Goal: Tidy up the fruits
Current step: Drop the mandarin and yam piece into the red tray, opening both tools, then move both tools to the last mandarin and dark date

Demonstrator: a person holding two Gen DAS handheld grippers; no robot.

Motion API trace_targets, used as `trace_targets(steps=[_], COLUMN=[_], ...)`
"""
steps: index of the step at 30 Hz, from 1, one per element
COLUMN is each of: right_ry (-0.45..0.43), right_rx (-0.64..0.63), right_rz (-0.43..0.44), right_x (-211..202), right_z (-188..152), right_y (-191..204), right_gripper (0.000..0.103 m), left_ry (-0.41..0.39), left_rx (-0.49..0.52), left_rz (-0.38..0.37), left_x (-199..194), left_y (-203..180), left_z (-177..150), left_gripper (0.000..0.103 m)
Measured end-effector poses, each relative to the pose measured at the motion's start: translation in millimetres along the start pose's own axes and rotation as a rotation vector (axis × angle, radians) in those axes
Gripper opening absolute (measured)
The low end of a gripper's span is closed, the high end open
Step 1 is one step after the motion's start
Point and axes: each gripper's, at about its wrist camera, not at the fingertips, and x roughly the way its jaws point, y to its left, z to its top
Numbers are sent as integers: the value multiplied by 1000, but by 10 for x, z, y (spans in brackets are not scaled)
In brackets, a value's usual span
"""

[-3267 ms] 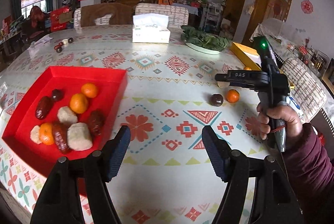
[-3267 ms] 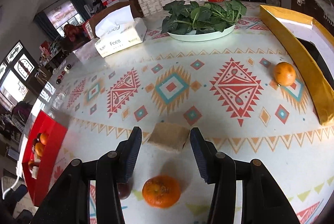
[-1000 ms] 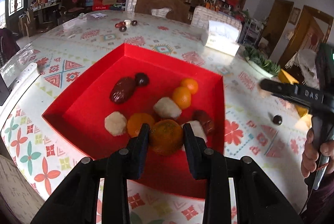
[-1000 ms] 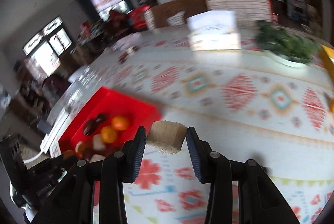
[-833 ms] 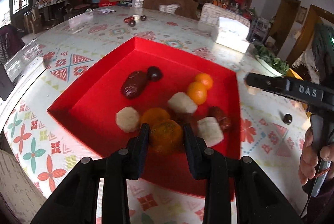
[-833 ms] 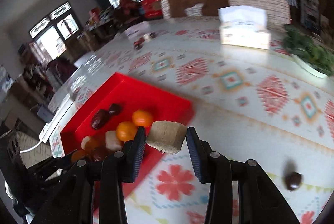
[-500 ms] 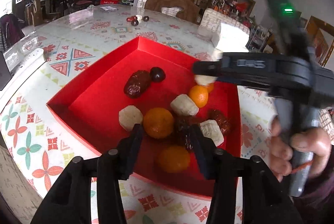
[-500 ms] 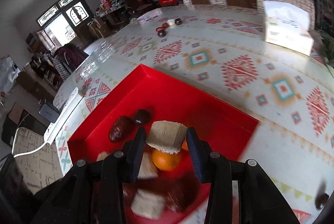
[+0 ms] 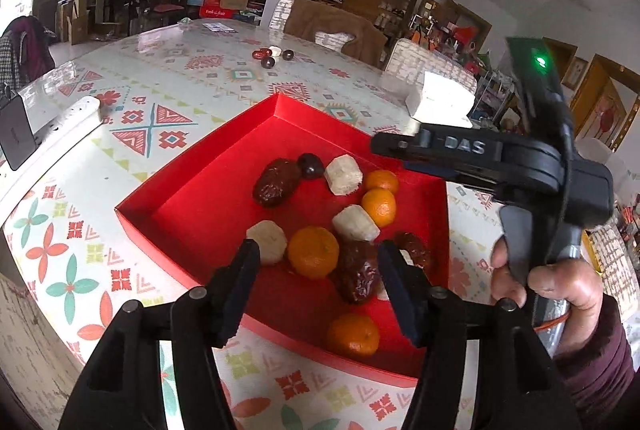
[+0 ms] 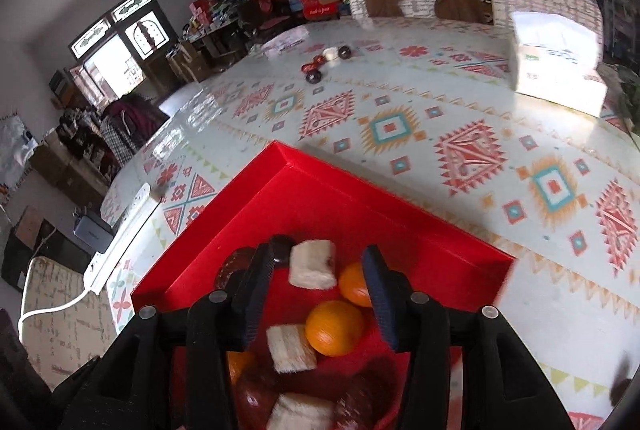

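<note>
Hovering over the near rim of the red tray (image 9: 224,165), left gripper (image 9: 318,280) has its jaws spread wide, nothing between the pads. Nearest fruit: one orange (image 9: 353,334) alone by the tray's front wall, just ahead of the right-hand finger. Next row back: white chunk (image 9: 267,242), big orange (image 9: 313,252), dark red date (image 9: 359,272), all packed close together, with a smaller date (image 9: 413,248) to the right. Behind those, another white chunk (image 9: 356,223) touching an orange (image 9: 379,207), then a further orange (image 9: 381,181), a third white chunk (image 9: 343,175), a dark round fruit (image 9: 311,165) and a long date (image 9: 275,181) toward the tray's middle.

Right gripper (image 10: 317,284) sits above the same tray (image 10: 320,185), held by the right hand (image 9: 548,290); jaws apart, gripping nothing. White cube (image 10: 312,264) lies on the tray floor in the gap between the fingers, touching neither as far as I can tell. Orange (image 10: 334,327) and another white piece (image 10: 291,348) lie nearer the camera.

Further out on the patterned table (image 10: 460,149): tissue box (image 10: 556,69) at right, a small cluster of dark and red fruits (image 10: 326,61) well apart from the tray, near the far edge. White power strip (image 9: 52,121) on the left edge.
</note>
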Motion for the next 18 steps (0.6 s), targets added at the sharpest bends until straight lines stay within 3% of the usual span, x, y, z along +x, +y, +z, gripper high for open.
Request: trace_targets(steps=[6, 11, 18], right_ry=[-38, -62, -99], right_rx=[32, 61, 117], right_rz=[-18, -42, -86], right_x=[-280, -521, -914], right_z=[-115, -241, -473], right_y=[-209, -424, -870], right_gripper=[51, 54, 59], left_ry=[-1, -4, 9], left_rx=[20, 69, 160], left_rz=[-13, -7, -51], left_x=[-61, -144, -228], left_y=[-146, -384, -811], left_z=[-20, -71, -191], left_gripper=[66, 78, 80])
